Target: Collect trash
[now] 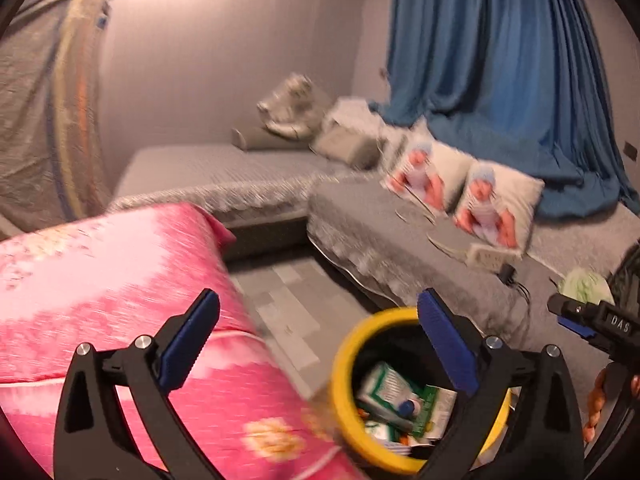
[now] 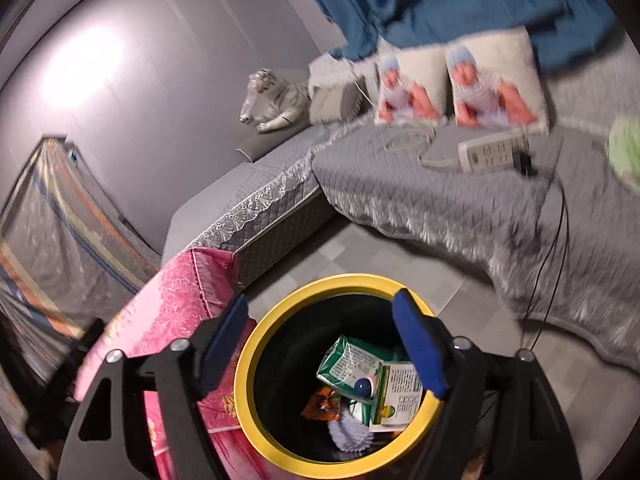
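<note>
Lying just left of the yellow-rimmed bin point(image 2: 242, 380) and touching its rim, a pink floral quilt point(image 2: 176, 312). Hovering above that bin with jaws spread wide and nothing between them, the left gripper point(image 1: 320, 344), one blue pad over the quilt, the other over the bin's opening. Hanging right over the bin's mouth, jaws likewise apart and empty, the right gripper point(image 2: 320, 344). Resting at the bottom of the bin, the collected trash: a green packet point(image 2: 352, 356), a white-and-green carton point(image 2: 400, 396), an orange wrapper point(image 2: 324, 404), a small blue-and-white capped item point(image 2: 363, 386) and a white ridged piece point(image 2: 352, 432). Stretching beyond the bin and to its right, a grey quilted sofa cover point(image 2: 440, 196), carrying two printed cushions point(image 2: 496, 80), a power strip point(image 2: 492, 152) and, far right of the bin, a blurred green-white crumpled thing point(image 2: 626, 148) still sitting on the cover.
</note>
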